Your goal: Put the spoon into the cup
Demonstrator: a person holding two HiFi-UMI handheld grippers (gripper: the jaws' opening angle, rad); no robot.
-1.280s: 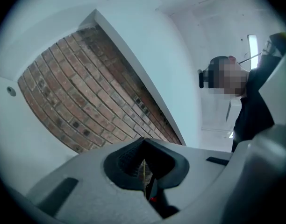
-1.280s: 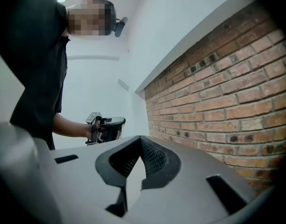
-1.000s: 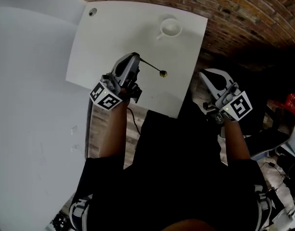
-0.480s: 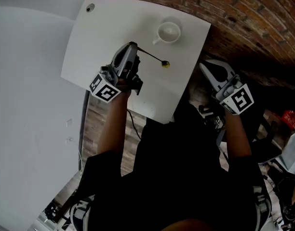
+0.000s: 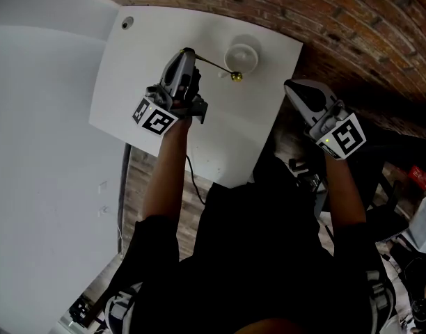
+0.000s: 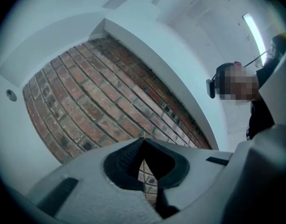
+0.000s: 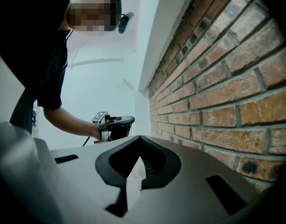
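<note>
the left claw (image 5: 187, 53) is closed on the handle end of the spoon (image 5: 213, 64). in the left gripper view the thin handle shows as a bright line pinched between the two jaws. the spoon is held clear of the white worktop (image 5: 150, 33) and reaches out to the right, with its bowl end just beside the near rim of the cup (image 5: 242, 56). the cup stands upright near the far right corner of the worktop, close to the brick wall (image 5: 352, 19). the right claw (image 5: 293, 88) hangs off the right edge of the worktop, jaws together with nothing between them, well apart from the cup.

judged stage: the spoon is lifted and brought to the cup, but is not yet inside it.

risks from this position:
- the grip is on the very end of a thin handle. the spoon could pivot or slip in the jaws if the bowl end strikes the rim.
- the bowl end sits beside the rim and may be no higher than it, so a sideways move could push or tip the cup.
- the cup is not steadied by the right claw and is near the worktop edge, so a knock could send it off.
- releasing before the bowl end is well inside would drop the spoon onto the worktop.
</note>
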